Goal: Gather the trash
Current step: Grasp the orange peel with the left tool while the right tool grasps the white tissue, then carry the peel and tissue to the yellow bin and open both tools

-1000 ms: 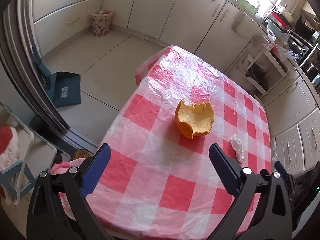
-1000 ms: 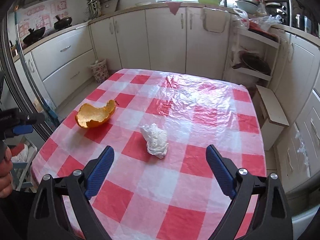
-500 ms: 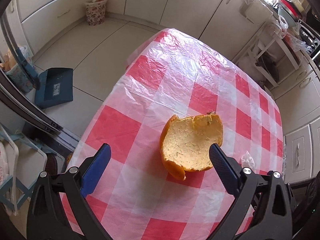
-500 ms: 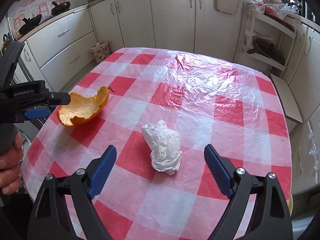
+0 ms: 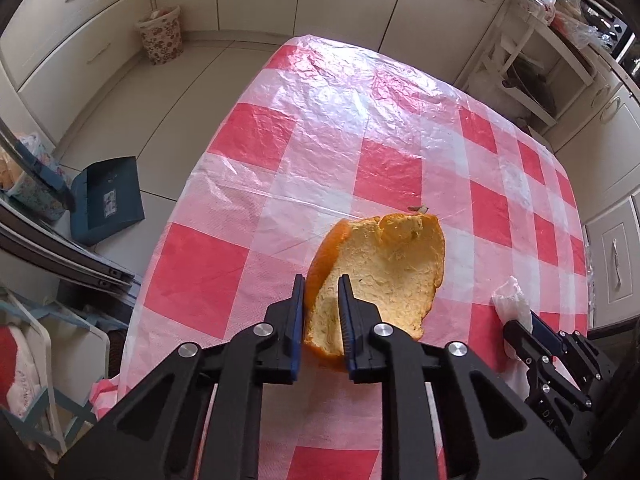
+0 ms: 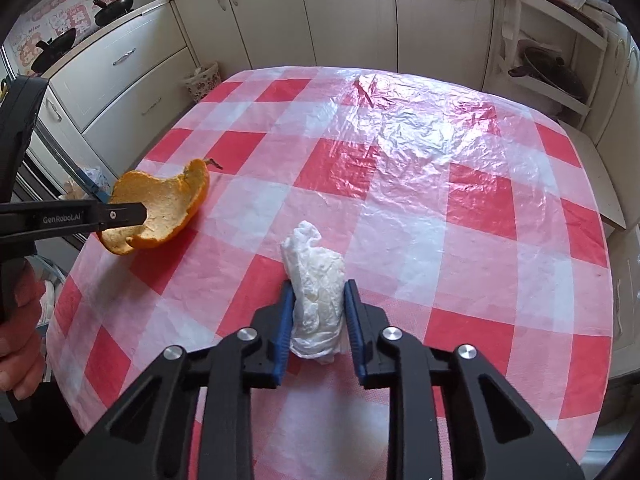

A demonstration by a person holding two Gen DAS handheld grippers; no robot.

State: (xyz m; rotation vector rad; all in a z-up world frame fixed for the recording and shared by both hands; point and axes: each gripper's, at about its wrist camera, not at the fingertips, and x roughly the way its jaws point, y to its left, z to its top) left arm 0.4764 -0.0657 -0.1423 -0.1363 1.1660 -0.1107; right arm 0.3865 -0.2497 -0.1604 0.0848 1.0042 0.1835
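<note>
Now one orange peel (image 5: 384, 264) in left gripper (image 5: 321, 316), one tissue wad (image 6: 318, 300) in right gripper (image 6: 316, 320)

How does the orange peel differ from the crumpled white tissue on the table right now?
The orange peel is a stiff, open, curved shell, orange outside and pale inside; the tissue is a soft, white, crumpled wad. The peel is pinched at its rim by the left gripper; the tissue is squeezed across its body by the right gripper. Both sit on the checked tablecloth.
</note>
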